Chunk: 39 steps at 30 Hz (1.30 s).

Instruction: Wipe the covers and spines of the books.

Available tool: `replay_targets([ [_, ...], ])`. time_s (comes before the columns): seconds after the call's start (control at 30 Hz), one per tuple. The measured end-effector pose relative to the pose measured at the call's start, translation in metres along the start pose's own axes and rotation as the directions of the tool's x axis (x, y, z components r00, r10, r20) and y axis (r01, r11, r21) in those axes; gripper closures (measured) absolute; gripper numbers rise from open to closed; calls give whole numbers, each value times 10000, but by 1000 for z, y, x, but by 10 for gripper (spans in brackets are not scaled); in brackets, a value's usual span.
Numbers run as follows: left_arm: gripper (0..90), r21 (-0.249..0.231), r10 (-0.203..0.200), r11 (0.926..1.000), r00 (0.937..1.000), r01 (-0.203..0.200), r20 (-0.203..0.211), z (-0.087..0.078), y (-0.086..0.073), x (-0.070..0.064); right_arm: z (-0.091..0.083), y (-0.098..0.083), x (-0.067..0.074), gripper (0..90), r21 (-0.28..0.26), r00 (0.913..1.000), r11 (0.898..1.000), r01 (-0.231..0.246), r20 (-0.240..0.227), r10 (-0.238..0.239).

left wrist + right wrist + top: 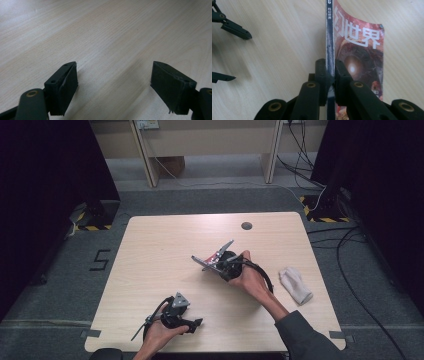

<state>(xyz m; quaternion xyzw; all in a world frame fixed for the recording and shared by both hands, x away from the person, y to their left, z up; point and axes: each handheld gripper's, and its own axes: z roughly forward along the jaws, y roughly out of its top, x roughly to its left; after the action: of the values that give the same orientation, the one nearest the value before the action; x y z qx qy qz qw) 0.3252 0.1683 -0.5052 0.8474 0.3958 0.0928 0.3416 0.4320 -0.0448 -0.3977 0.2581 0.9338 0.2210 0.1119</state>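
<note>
My right gripper (221, 263) is near the middle of the wooden table (165, 245), shut on a thin magazine (212, 259). In the right gripper view the two jaws (330, 70) pinch the magazine's (359, 50) spine edge. Its red cover with white characters curves away to the right, and the wood lies below it. My left gripper (194, 317) rests near the table's front edge, held in the person's left hand. Its jaws (113, 77) stand wide apart over bare wood with nothing between them. The left gripper (242, 57) also appears, open, at the left edge of the right gripper view.
A crumpled white cloth (296, 285) lies on the table's right side. A round cable hole (246, 225) sits near the far edge. Dark curtains flank the table, cables run over the floor at the right, and a shelf frame stands behind.
</note>
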Motion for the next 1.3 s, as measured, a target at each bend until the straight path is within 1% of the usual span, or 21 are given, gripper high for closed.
replay_targets([
  [0.13,211,-4,32,10000,10000,-32,-43,0,0,0,10,-7,1,840,-64,9995,9999,-127,-290,125],
  [0.2,210,11,30,10000,10000,-30,-56,0,0,1,15,-11,2,834,-114,9975,9992,-389,-600,381],
  [0.27,209,-10,-1,10000,10000,1,-72,0,0,1,19,-13,3,826,-157,9963,9985,-515,-693,503],
  [0.33,209,-21,-9,10000,10000,9,-77,0,0,1,22,-15,4,814,-192,9943,9980,-599,-898,579],
  [0.4,209,-31,-30,10000,10000,29,-89,-1,0,1,24,-17,5,806,-206,9939,9980,-603,-938,581],
  [0.43,209,-23,-32,10000,10000,32,-94,-1,0,2,26,-18,6,796,-264,9921,9970,-727,-1048,696],
  [0.5,209,-26,-28,10000,9999,28,-101,-1,0,2,30,-20,8,788,-197,9906,9973,-705,-1187,677],
  [0.53,209,-19,-21,10000,9999,21,-119,-1,0,2,31,-21,9,776,-185,9901,9972,-727,-1219,699],
  [0.57,209,-59,-40,10000,9999,39,-122,-2,0,2,34,-23,10,759,-184,9868,9960,-877,-1380,844],
  [0.7,209,-70,-36,10000,9999,35,-162,-3,0,4,39,-28,14,714,-248,9819,9943,-1039,-1616,986],
  [0.77,208,-43,-41,10000,9999,40,-161,-3,0,4,42,-30,16,685,-258,9817,9940,-1066,-1617,1011],
  [0.83,208,-30,-19,10000,9998,18,-182,-4,0,4,45,-32,20,656,-193,9816,9948,-998,-1654,952],
  [0.97,208,-44,-74,10000,9998,73,-183,-4,0,5,54,-38,25,576,-201,9763,9936,-1109,-1894,1052],
  [1.0,208,-46,-74,10000,9998,73,-177,-4,0,5,56,-40,26,560,-236,9743,9939,-1076,-2015,1007],
  [1.03,208,-42,-71,10000,9998,70,-173,-4,0,5,57,-42,28,554,-205,9689,9927,-1189,-2210,1115],
  [1.07,208,-39,-72,10000,9998,72,-187,-4,0,4,58,-43,29,560,-157,9660,9923,-1231,-2308,1162],
  [1.1,208,-29,-61,10000,9998,61,-175,-4,0,4,59,-44,30,553,-202,9693,9925,-1209,-2182,1137],
  [1.13,208,-31,-54,10000,9999,54,-155,-3,0,4,60,-46,29,549,-251,9745,9931,-1149,-1968,1077],
  [1.2,208,-33,-59,10000,9999,58,-146,-3,0,4,60,-50,27,543,-327,9686,9906,-1331,-2158,1230],
  [1.23,209,-49,-63,10000,9999,62,-158,-3,0,4,60,-51,25,540,-419,9659,9876,-1514,-2187,1388],
  [1.3,209,-82,-67,9999,9998,66,-165,-4,0,3,58,-57,17,538,-742,9645,9820,-1738,-2141,1545],
])
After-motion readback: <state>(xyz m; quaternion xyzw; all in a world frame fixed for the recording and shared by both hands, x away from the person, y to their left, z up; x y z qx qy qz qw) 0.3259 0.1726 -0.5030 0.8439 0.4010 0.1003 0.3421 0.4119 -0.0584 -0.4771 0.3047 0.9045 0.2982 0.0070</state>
